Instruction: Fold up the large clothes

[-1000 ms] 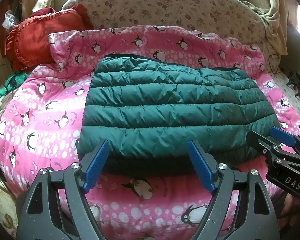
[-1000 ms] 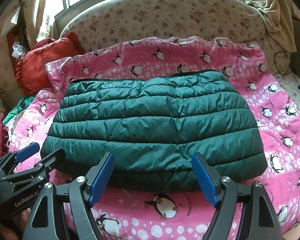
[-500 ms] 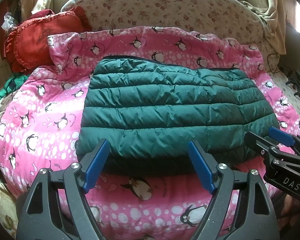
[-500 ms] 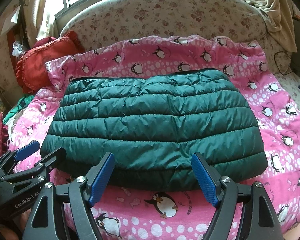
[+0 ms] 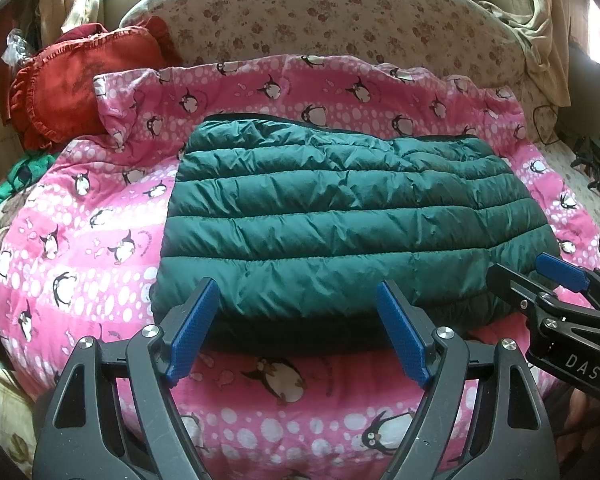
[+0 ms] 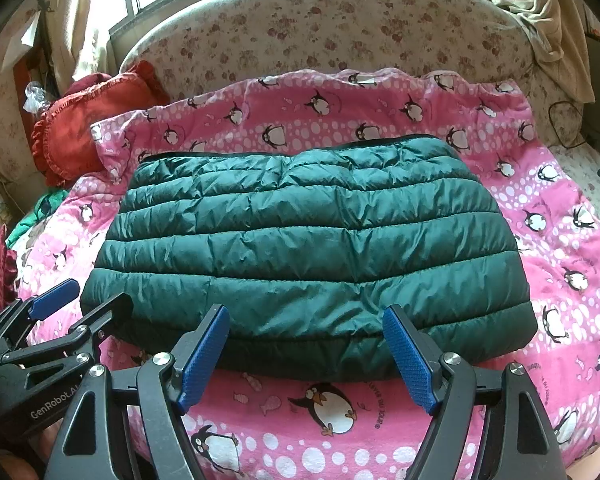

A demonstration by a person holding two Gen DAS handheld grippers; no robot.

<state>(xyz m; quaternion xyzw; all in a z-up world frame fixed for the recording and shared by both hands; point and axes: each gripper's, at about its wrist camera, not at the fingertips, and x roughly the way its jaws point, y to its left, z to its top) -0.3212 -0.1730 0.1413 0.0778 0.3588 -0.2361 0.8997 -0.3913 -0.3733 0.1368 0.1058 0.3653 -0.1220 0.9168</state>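
A dark green quilted down jacket (image 5: 340, 216) (image 6: 308, 248) lies folded into a flat, wide rectangle on a pink penguin-print blanket (image 5: 80, 240) (image 6: 560, 220). My left gripper (image 5: 298, 324) is open just before the jacket's near edge, towards its left half, with nothing between its blue pads. My right gripper (image 6: 308, 344) is open in the same way at the near edge. Each gripper shows in the other's view: the right gripper (image 5: 536, 276) by the jacket's near right corner, the left gripper (image 6: 82, 306) by its near left corner.
A red frilled cushion (image 5: 72, 88) (image 6: 84, 132) rests at the back left against the floral headboard (image 5: 320, 12). Green cloth (image 5: 20, 176) lies off the blanket's left side. Beige fabric (image 5: 540, 20) hangs at the back right, with cables (image 5: 592, 160) beyond the bed's right edge.
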